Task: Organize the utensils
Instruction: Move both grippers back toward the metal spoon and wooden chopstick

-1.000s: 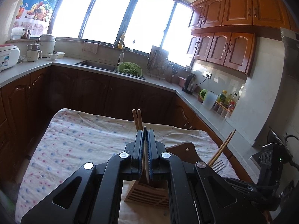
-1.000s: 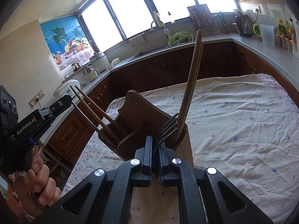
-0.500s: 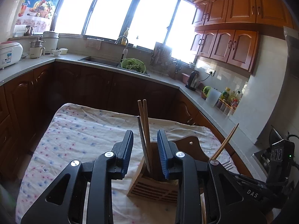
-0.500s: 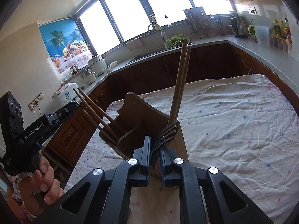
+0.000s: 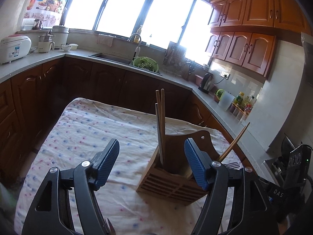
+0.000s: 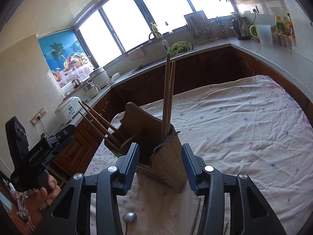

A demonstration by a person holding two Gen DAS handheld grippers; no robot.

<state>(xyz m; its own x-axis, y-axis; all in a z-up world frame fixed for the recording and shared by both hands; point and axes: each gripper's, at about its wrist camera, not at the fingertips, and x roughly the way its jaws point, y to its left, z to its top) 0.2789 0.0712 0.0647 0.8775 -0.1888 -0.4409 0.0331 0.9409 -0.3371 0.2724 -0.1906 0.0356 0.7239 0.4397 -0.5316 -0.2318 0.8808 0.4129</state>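
A wooden utensil holder (image 5: 172,178) stands on the cloth-covered table; it also shows in the right wrist view (image 6: 166,160). In its left compartment stand wooden chopsticks (image 5: 162,117) and a thin metal utensil handle (image 5: 158,129). Its other compartment holds a chopstick pair (image 6: 167,96) and a fork (image 6: 166,140), tines up. My left gripper (image 5: 151,162) is open and empty just in front of the holder. My right gripper (image 6: 160,162) is open and empty, its fingers on either side of the holder's near corner. The left gripper also shows in the right wrist view (image 6: 58,139).
A metal spoon (image 6: 129,216) and thin sticks (image 6: 196,213) lie on the flowered tablecloth (image 6: 244,129) near the right gripper. Dark wooden cabinets and a counter with a sink (image 5: 109,56), green colander (image 5: 145,63) and kettle (image 5: 206,82) ring the table.
Both grippers have opened and drawn back. The left let go of the utensil handle and chopsticks, the right let go of the fork; these now stand in the holder.
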